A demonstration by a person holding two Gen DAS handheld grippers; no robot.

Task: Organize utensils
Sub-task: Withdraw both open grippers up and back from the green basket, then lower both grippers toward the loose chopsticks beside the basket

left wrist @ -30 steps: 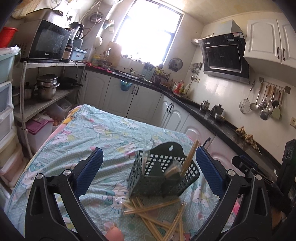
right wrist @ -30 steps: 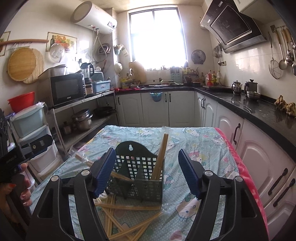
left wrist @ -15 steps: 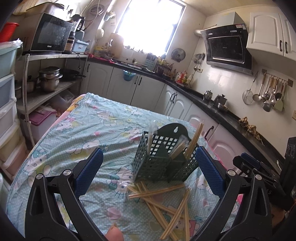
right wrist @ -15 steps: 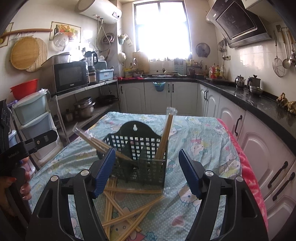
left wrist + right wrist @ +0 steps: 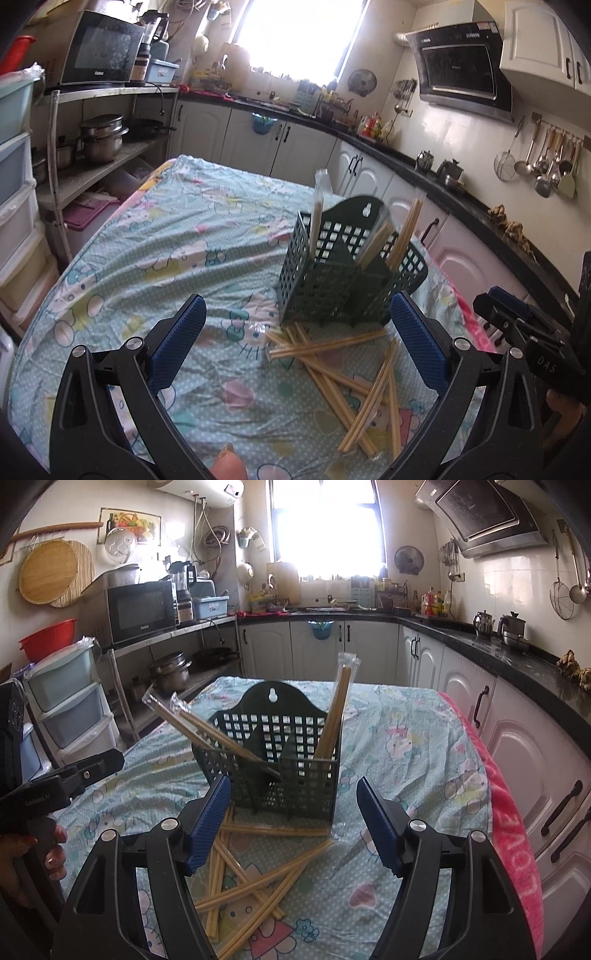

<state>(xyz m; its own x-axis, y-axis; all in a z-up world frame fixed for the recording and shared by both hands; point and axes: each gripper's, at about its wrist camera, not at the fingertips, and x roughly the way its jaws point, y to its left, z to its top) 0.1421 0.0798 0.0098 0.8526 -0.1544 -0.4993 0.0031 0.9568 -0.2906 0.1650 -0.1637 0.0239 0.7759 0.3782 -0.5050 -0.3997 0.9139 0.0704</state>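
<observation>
A dark green lattice utensil holder (image 5: 343, 273) (image 5: 284, 753) stands on the table's cartoon-print cloth (image 5: 166, 243) (image 5: 402, 746). Wrapped chopstick pairs lean out of it (image 5: 341, 709) (image 5: 404, 232). Several loose wooden chopsticks (image 5: 343, 365) (image 5: 251, 878) lie scattered on the cloth in front of the holder. My left gripper (image 5: 295, 343) hovers open above the pile's near left, nothing between its blue pads. My right gripper (image 5: 291, 823) is open too, empty, above the pile just short of the holder. Each gripper shows at the edge of the other's view (image 5: 517, 332) (image 5: 66, 779).
White cabinets under a black counter (image 5: 498, 653) run along the right and back. A metal shelf with pots (image 5: 101, 138) and a microwave (image 5: 142, 611) stands left, next to plastic drawers (image 5: 66, 698). A pink towel (image 5: 509, 812) hangs at the table's right edge.
Both grippers have sunk and tilted down toward the table; the holder and the loose chopsticks sit larger and higher in each view. The jaws kept the same spread.
</observation>
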